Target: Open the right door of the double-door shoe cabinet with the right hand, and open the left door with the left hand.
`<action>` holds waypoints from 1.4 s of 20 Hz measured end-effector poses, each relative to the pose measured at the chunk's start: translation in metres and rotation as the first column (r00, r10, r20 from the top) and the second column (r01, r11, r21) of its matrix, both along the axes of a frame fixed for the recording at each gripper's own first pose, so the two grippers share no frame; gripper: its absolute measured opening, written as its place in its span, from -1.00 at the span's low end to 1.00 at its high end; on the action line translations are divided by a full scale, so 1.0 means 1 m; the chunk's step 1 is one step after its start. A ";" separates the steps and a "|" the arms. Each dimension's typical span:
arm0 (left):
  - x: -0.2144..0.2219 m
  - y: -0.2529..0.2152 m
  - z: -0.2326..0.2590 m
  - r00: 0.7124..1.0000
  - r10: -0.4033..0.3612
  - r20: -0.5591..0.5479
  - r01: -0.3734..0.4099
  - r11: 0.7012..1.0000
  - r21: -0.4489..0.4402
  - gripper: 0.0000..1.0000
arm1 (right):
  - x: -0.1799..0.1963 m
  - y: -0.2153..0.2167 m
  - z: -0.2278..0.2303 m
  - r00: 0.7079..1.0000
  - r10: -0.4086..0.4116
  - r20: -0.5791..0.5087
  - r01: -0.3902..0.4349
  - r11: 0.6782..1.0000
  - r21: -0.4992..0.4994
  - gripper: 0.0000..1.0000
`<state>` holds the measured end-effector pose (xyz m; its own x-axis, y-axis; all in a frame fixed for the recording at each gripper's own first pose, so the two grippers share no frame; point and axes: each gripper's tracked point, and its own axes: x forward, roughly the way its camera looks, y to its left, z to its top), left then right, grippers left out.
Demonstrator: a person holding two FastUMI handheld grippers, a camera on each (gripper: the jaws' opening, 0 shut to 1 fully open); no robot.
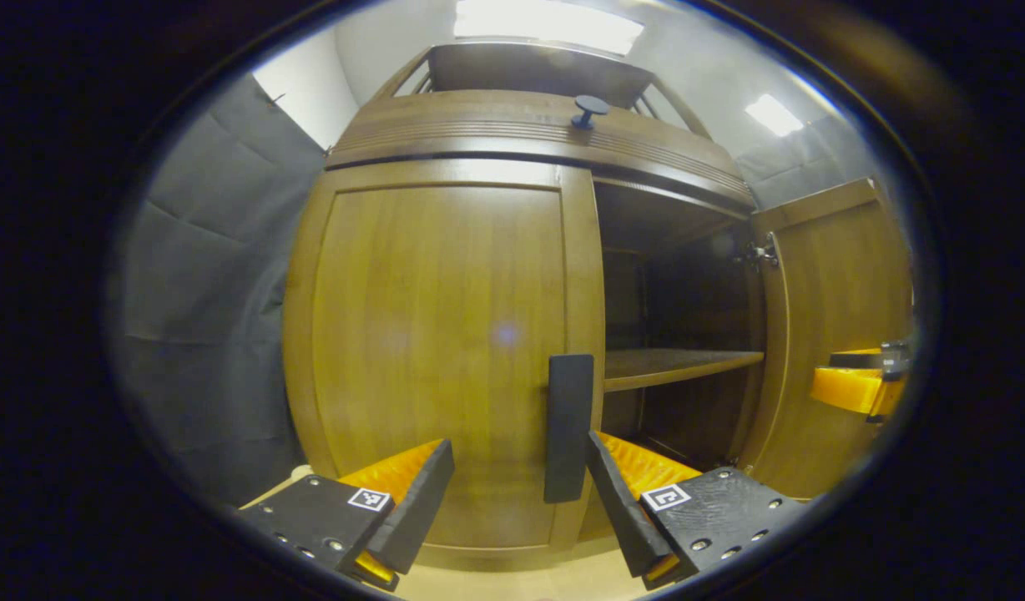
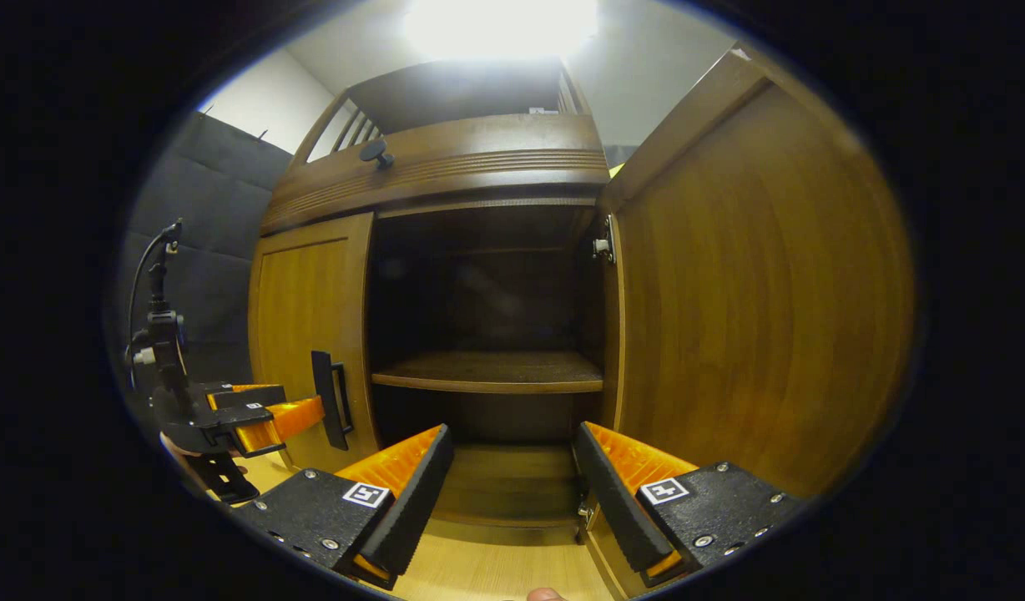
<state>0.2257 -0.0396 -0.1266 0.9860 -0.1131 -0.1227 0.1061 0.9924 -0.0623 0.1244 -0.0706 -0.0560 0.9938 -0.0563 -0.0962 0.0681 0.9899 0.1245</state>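
Our left gripper (image 1: 521, 492) is wide open before the stiff left door (image 1: 437, 351) — we would grasp its rigid handle (image 1: 568, 426), at 3 o'clock of the panel.

Right door (image 2: 754, 284) swung wide, fills the right of the right gripper view; between it and the closed left door (image 1: 437, 351) the cabinet mouth is open. Shelf (image 2: 489, 371) cuts that opening mid-frame, free bays above and below. Left door blocks the center of the left gripper view; its handle (image 1: 569, 427) juts out just ahead of the spread left gripper (image 1: 519, 480), nothing between them.
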 end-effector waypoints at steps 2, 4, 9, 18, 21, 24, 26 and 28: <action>0.008 -0.007 -0.001 1.000 -0.014 0.006 0.014 1.000 -0.012 0.86 | 0.005 -0.002 -0.003 1.000 0.001 -0.002 -0.001 1.000 0.000 0.87; 0.010 -0.005 0.005 0.999 -0.018 0.036 0.018 1.000 -0.009 0.93 | 0.000 -0.002 -0.005 1.000 0.007 0.005 -0.007 1.000 0.002 0.86; 0.017 -0.017 0.004 0.998 -0.050 0.029 0.051 0.998 -0.034 0.86 | 0.000 -0.006 0.000 0.999 -0.022 0.040 0.021 1.000 0.015 0.87; 0.022 -0.023 0.005 0.998 -0.050 0.033 0.052 0.997 -0.054 -0.37 | 0.004 -0.005 -0.006 1.000 0.001 -0.024 -0.002 0.999 -0.039 0.87; 0.020 -0.025 0.002 0.996 -0.083 0.016 0.084 0.994 -0.074 -0.44 | 0.004 -0.005 -0.005 1.000 -0.002 -0.025 0.001 0.999 -0.045 0.87; 0.017 -0.025 0.007 0.996 -0.093 0.013 0.094 0.993 -0.074 -0.46 | 0.004 -0.005 -0.002 1.000 0.002 -0.015 -0.002 0.999 -0.036 0.87; 0.015 -0.024 0.010 0.994 -0.108 0.013 0.109 0.991 -0.081 -0.44 | 0.003 -0.005 -0.003 1.000 0.005 -0.012 -0.005 1.000 -0.027 0.87; 0.012 -0.026 0.017 0.991 -0.131 0.018 0.132 0.986 -0.099 -0.58 | 0.004 -0.004 -0.003 1.000 0.009 -0.002 -0.009 1.000 -0.011 0.87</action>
<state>0.2378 -0.0652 -0.1096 0.9630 -0.2531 -0.0928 0.2367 0.9586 -0.1585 0.1288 -0.0748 -0.0591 0.9940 -0.0480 -0.0980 0.0590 0.9918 0.1135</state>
